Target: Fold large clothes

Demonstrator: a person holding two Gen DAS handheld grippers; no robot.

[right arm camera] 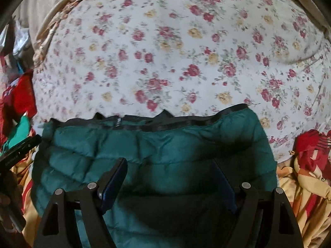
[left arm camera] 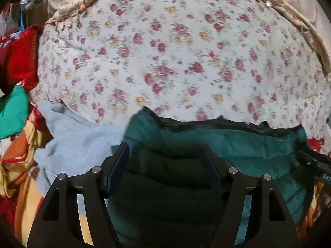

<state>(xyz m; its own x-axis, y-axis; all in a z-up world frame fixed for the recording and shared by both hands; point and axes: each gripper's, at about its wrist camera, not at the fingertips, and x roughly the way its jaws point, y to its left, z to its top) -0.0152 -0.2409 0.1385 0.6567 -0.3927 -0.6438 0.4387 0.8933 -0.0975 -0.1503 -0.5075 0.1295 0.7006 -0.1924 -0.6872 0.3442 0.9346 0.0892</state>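
Note:
A dark green quilted jacket (left arm camera: 227,140) (right arm camera: 165,144) lies folded on the flowered sheet, its black-lined edge turned toward the far side. My left gripper (left arm camera: 164,146) hovers over the jacket's left part, open, with nothing pressed between its blue pads. My right gripper (right arm camera: 169,161) stands open above the jacket's middle, and only the jacket's surface shows between its fingers. In the left wrist view, part of the right gripper's black body (left arm camera: 314,161) shows at the right edge. The left gripper's body (right arm camera: 18,150) and a hand (right arm camera: 8,196) appear at the left of the right wrist view.
A white sheet with red and yellow flowers (left arm camera: 175,51) (right arm camera: 175,51) covers the bed beyond the jacket. A light grey garment (left arm camera: 78,136) lies left of the jacket. Red (left arm camera: 20,57) and bright green (left arm camera: 12,107) clothes pile at the left. A yellow-red patterned cloth (right arm camera: 306,186) lies underneath.

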